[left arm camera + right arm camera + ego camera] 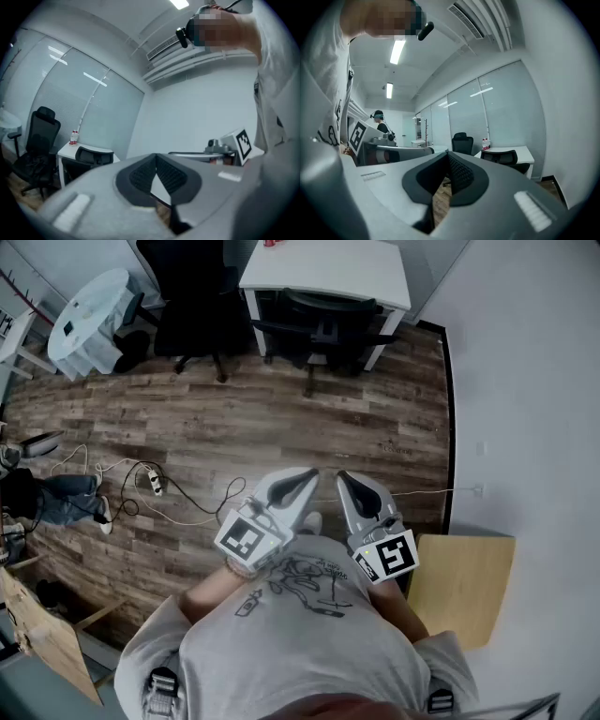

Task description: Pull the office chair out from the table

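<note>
The black office chair (pixel 323 322) stands tucked under the white table (pixel 328 266) at the far end of the room, with its backrest facing me. It also shows in the left gripper view as the chair (pixel 91 157) and in the right gripper view as the chair (pixel 506 158). My left gripper (pixel 312 476) and right gripper (pixel 342 476) are held side by side close to my chest, far from the chair. Both are shut with nothing between their jaws. The left gripper (pixel 156 158) and the right gripper (pixel 447 155) point level toward the table.
A second black chair (pixel 192 306) stands left of the table, beside a round white table (pixel 89 320). Cables and a power strip (pixel 155 484) lie on the wooden floor. A seated person (pixel 47 498) is at left. Wooden boards (pixel 464 587) lean near me.
</note>
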`<state>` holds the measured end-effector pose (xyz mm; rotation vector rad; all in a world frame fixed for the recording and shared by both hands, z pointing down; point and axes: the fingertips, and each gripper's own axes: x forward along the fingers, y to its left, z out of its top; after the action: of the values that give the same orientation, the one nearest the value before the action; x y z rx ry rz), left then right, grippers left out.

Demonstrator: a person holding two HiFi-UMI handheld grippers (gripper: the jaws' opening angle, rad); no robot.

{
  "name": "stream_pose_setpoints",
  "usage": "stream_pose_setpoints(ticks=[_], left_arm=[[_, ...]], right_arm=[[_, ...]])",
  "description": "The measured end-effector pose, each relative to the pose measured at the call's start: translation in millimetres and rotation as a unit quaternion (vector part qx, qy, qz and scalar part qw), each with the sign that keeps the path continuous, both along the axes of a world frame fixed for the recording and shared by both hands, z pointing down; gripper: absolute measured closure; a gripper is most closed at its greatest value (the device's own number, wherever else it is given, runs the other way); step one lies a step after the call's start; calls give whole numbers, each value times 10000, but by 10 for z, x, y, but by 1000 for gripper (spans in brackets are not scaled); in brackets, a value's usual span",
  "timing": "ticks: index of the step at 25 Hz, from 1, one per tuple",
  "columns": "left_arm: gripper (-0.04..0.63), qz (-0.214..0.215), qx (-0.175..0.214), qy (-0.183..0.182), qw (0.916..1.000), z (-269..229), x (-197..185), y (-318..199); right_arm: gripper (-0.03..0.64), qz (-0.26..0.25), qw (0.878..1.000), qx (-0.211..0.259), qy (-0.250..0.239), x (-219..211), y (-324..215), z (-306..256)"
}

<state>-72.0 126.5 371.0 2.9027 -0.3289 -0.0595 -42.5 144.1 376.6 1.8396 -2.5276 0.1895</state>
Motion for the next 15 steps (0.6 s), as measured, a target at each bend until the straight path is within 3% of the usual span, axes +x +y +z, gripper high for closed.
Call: stream_pose_setpoints(ticks=[15], left_arm=[[594,125,62,-150,9998,69,326,236]], right_arm=[[611,-50,9999,98,-26,279,189,-19]])
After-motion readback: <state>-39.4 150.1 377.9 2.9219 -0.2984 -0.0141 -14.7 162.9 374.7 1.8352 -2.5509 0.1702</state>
